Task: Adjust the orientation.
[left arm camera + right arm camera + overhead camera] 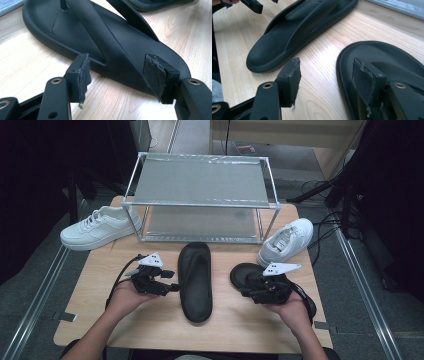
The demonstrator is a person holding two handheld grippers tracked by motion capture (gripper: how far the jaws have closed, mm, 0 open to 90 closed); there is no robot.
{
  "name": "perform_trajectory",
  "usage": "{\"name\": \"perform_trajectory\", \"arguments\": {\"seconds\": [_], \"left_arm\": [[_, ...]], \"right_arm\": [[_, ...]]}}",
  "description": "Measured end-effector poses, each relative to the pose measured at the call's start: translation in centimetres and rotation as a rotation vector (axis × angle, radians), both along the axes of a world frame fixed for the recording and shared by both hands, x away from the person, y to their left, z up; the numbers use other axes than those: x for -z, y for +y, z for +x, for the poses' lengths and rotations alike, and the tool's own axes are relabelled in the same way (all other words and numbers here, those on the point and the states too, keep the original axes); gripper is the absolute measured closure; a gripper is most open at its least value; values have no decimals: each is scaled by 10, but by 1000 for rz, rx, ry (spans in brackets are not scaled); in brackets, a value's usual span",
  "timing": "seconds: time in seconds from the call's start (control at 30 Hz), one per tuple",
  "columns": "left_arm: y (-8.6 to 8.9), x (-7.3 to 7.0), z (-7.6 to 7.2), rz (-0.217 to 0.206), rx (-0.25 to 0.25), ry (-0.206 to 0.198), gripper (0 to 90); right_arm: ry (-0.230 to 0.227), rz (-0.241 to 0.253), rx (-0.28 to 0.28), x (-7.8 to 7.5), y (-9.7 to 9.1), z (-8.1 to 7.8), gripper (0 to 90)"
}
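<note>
— Where do I stand with the left gripper (167, 281)?

— I have it low over the table (100, 285), my hand cupped under it, jaws level and pointing at the side of the middle black flip-flop (195, 280). They gape about as wide as they go and hold nothing; in the left gripper view the sandal's edge (120, 72) lies just beyond the pads (83, 72), near the heel end of the strap.

— And the right gripper (245, 282)?

— Also wide open and empty. One jaw hangs over bare wood, the other over the rim of the second flip-flop (384, 57), which lies under and just ahead of it.

— How would I take hold well?

— I'd judge the sole's edge the best bite: slide one pad under the rim, the other on top, and close squarely so the soft foam doesn't fold.

— Beyond that?

— Past the sandals stands the metal shoe rack (200, 200), a white sneaker (100, 227) at its left and another white sneaker (286, 241) at its right.
</note>
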State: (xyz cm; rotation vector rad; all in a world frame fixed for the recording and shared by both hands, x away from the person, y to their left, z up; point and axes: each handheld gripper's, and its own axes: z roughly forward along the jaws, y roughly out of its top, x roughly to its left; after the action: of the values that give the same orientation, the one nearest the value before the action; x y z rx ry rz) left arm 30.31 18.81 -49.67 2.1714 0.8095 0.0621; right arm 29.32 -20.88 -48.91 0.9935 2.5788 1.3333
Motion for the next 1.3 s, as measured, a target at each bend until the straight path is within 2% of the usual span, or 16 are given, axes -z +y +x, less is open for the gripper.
{"name": "perform_trajectory", "arguments": {"seconds": [0.1,0.53,0.7,0.8,0.9,0.93,1.1,1.23,1.3], "left_arm": [[-1,0,2,-17,-4,-3,386],[-9,-2,12,-8,8,-8,385],[-11,-3,14,-15,-1,-30,389],[-13,-1,16,-15,6,-20,391],[-16,0,19,-16,15,-7,392],[-17,-1,20,-3,25,1,392],[-22,0,21,2,39,-5,391],[-23,-1,23,-1,43,-7,391],[-23,-1,23,-2,44,-7,392]], "right_arm": [[-4,-1,18,1,-6,-1,413],[-22,14,75,-3,-27,-10,426],[-23,7,100,-3,-35,-11,431],[-24,9,117,-2,-40,-13,434],[-16,-9,126,2,-45,-14,436],[-16,-9,126,2,-45,-14,436],[2,-35,131,10,-42,-14,454],[14,-40,110,16,-36,-11,457],[17,-44,95,19,-33,-8,494]]}}
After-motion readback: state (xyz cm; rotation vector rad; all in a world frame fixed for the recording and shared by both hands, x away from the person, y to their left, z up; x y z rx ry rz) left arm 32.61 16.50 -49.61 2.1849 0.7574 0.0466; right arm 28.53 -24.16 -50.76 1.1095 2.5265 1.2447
